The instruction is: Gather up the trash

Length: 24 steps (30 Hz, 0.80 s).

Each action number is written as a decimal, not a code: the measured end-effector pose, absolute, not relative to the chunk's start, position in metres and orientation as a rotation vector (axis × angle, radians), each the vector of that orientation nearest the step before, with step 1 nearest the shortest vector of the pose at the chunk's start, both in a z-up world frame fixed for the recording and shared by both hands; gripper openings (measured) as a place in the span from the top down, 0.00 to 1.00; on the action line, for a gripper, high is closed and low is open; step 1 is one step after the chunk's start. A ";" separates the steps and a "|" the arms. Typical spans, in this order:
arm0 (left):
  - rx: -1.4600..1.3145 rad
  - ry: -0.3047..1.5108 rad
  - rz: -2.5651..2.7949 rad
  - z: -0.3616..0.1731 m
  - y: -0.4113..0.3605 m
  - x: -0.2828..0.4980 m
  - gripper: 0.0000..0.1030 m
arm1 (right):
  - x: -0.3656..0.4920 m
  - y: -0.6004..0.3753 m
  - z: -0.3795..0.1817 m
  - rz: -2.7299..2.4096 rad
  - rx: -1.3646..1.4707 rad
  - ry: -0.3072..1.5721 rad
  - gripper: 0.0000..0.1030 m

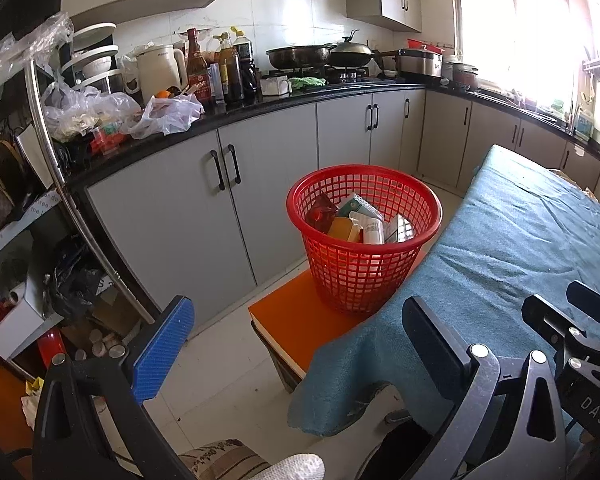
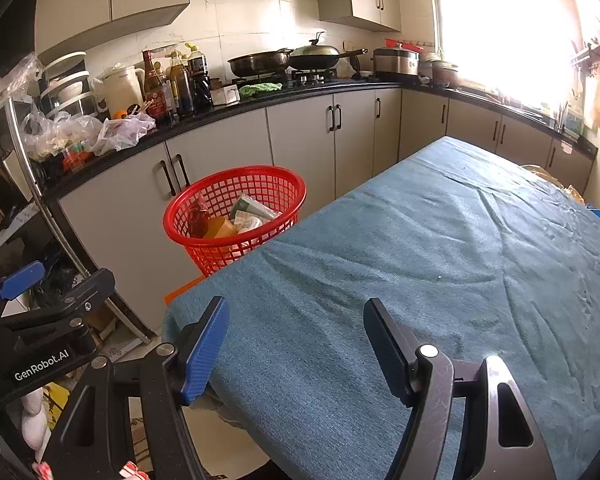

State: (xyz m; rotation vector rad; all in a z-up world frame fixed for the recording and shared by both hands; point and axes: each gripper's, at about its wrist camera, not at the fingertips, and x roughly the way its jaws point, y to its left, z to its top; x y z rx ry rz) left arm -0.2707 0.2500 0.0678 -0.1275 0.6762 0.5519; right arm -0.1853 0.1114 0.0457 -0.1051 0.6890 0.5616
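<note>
Left wrist view: the left gripper (image 1: 296, 344) hangs beyond the near corner of the table (image 1: 532, 240), fingers spread wide, nothing between them.
Right wrist view: the right gripper (image 2: 296, 350) sits low over the blue-green cloth at the table's near end, fingers spread, holding nothing.
Trash: boxes, a packet and other wrappers (image 1: 356, 222) lie piled inside the red basket (image 1: 364, 280); no loose piece shows on the cloth.
Basket place: upright on an orange stool (image 1: 300, 320), just beside the table's left edge, in front of the grey cabinets (image 1: 172, 216).
Key relation: the basket lies straight ahead of the left gripper and ahead-left of the right, mouth facing up.
Nearer hand: the left, by my reading.
Progress: likely near done.
</note>
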 end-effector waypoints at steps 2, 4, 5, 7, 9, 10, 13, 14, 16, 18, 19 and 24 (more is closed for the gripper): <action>-0.134 0.681 0.553 0.066 0.252 -0.270 0.00 | -0.184 0.112 0.045 0.560 -0.106 0.691 0.28; -0.138 0.685 0.555 0.064 0.253 -0.269 0.00 | -0.184 0.113 0.045 0.560 -0.106 0.693 0.28; -0.141 0.686 0.555 0.064 0.254 -0.269 0.00 | -0.184 0.114 0.045 0.560 -0.107 0.693 0.28; -0.144 0.688 0.556 0.063 0.255 -0.269 0.00 | -0.183 0.115 0.044 0.560 -0.109 0.694 0.28; -0.146 0.691 0.556 0.062 0.256 -0.268 0.00 | -0.184 0.116 0.044 0.562 -0.112 0.696 0.28; -0.147 0.693 0.555 0.062 0.256 -0.267 0.00 | -0.184 0.117 0.044 0.562 -0.113 0.697 0.28; -0.149 0.700 0.554 0.060 0.257 -0.266 0.00 | -0.183 0.119 0.043 0.563 -0.118 0.699 0.28; -0.151 0.702 0.554 0.060 0.257 -0.265 0.00 | -0.183 0.119 0.042 0.564 -0.119 0.701 0.28; -0.153 0.703 0.554 0.059 0.258 -0.265 0.00 | -0.182 0.121 0.041 0.563 -0.120 0.703 0.28; -0.155 0.705 0.555 0.059 0.258 -0.264 0.00 | -0.182 0.122 0.040 0.563 -0.121 0.705 0.28; -0.157 0.706 0.554 0.059 0.259 -0.264 0.00 | -0.182 0.122 0.040 0.564 -0.120 0.707 0.28; -0.159 0.715 0.552 0.055 0.260 -0.261 0.00 | -0.181 0.123 0.037 0.565 -0.117 0.719 0.27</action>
